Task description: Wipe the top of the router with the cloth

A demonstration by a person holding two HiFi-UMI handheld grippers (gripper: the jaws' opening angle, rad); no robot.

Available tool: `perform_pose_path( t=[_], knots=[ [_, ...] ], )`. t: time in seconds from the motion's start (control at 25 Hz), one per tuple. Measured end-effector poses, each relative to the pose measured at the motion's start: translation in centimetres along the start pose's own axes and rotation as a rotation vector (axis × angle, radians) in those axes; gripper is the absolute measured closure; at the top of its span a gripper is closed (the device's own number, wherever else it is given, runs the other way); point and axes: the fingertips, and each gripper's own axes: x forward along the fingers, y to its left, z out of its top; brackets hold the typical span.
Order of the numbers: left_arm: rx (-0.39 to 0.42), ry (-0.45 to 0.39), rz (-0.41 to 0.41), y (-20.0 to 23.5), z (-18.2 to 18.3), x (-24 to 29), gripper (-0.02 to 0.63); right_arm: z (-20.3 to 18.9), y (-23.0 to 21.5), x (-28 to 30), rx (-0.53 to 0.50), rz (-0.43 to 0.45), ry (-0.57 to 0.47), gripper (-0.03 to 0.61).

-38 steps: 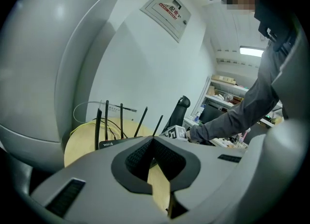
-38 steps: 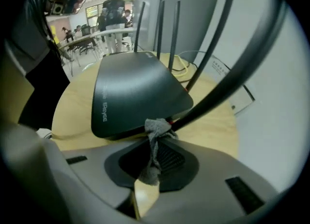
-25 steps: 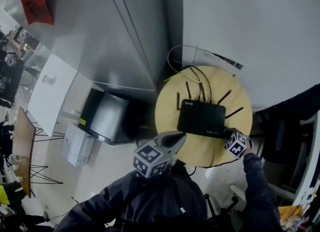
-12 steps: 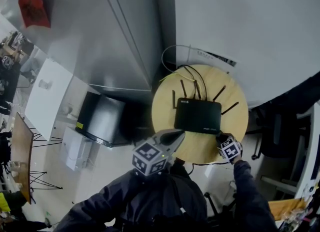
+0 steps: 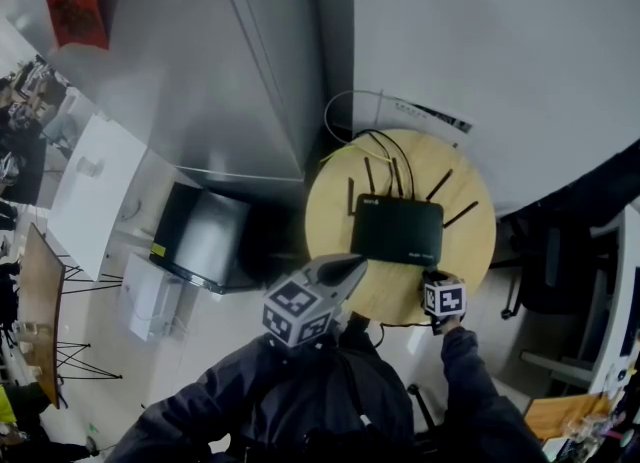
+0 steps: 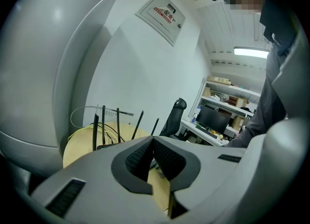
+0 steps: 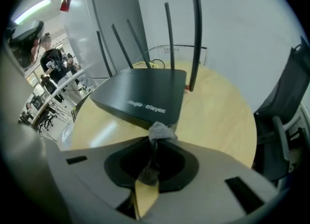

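The router (image 5: 398, 231) lies flat, long axis sideways, antennas along its far edge — the right gripper (image 7: 154, 138) pinches the cloth (image 7: 161, 132) near its front corner, the left gripper (image 6: 153, 143) is clenched on nothing.

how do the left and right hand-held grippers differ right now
The right hand-held gripper is shut on a grey cloth; the left hand-held gripper is shut on nothing. The right one sits close to the router's front corner; the left one is farther back from it. Both face the router on the round table.
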Motion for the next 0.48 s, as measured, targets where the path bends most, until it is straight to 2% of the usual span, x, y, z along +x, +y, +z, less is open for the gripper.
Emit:
perform_pose_path(
  t=[0.48],
  knots=[
    [-0.015, -0.032, 0.042, 1.7, -0.2, -3.4, 0.614, 3.8, 10.9, 2.1, -0.058, 0.077, -0.002, 0.508]
  ],
)
